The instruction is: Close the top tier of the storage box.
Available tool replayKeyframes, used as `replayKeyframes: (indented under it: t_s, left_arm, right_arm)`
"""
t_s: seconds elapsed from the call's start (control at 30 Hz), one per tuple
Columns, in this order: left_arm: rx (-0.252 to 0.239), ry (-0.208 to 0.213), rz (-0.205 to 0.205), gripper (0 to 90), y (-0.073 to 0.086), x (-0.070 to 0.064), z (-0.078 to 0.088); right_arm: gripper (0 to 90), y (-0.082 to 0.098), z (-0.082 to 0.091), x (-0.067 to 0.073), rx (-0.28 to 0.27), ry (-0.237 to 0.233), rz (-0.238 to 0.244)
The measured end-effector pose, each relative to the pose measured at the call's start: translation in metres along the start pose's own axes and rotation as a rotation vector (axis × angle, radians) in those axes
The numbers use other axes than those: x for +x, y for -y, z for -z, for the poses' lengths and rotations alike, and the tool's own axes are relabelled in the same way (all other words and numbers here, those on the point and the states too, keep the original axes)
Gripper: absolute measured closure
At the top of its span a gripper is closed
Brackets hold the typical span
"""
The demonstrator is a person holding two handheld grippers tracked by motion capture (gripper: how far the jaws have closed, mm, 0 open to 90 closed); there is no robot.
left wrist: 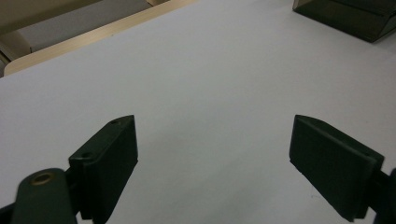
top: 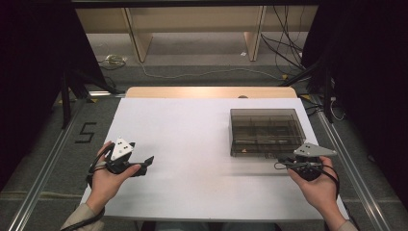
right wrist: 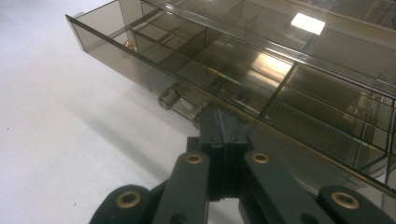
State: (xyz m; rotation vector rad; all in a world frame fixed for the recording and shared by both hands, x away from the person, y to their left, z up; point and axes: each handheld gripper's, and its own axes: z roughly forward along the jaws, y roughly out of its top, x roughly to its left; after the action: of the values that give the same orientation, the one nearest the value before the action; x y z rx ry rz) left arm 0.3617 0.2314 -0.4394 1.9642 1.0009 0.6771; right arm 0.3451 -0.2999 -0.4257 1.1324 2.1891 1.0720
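White desk (top: 192, 144), dim room with floor cables behind. Smoky plastic compartment box (top: 266, 131) on right half of desk, drawer slid out toward near edge. Right claw (right wrist: 223, 126) pressed together, tips at drawer front beside its small clear handle (right wrist: 180, 103). Left claw (left wrist: 212, 158) spread wide over bare desk, well apart from box.

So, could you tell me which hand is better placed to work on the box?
The right: its shut tongs sit at the box front edge, while the left tongs stand open over bare table.
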Motion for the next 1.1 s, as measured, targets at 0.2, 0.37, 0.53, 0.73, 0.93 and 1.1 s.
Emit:
replayKeyframes:
  t_s: [0.2,0.37,0.53,0.73,0.93,1.1]
  left_arm:
    - [0.000,-0.001,0.000,15.2,0.0000,0.0002,0.0000]
    - [-0.001,0.000,0.001,15.2,-0.0001,0.0001,-0.0001]
    - [-0.001,0.000,0.002,15.2,-0.0001,0.0001,-0.0002]
    - [-0.001,0.000,0.002,15.2,-0.0001,0.0001,-0.0004]
    - [-0.001,-0.001,0.002,15.2,-0.0001,0.0002,-0.0002]
    - [-0.001,-0.001,0.001,15.2,-0.0001,0.0003,0.0000]
  right_arm:
    - [90.0,-0.0009,-0.0011,-0.0002,0.000,0.002,-0.003]
    - [90.0,-0.0018,-0.0016,-0.0007,-0.004,0.005,-0.002]
    - [90.0,-0.0025,-0.0022,-0.0012,-0.003,0.006,-0.001]
    - [90.0,-0.0034,-0.0031,-0.0020,-0.003,0.010,-0.002]
    - [90.0,-0.0039,-0.0039,-0.0028,-0.003,0.012,-0.002]
    - [90.0,-0.0043,-0.0044,-0.0031,-0.004,0.014,-0.005]
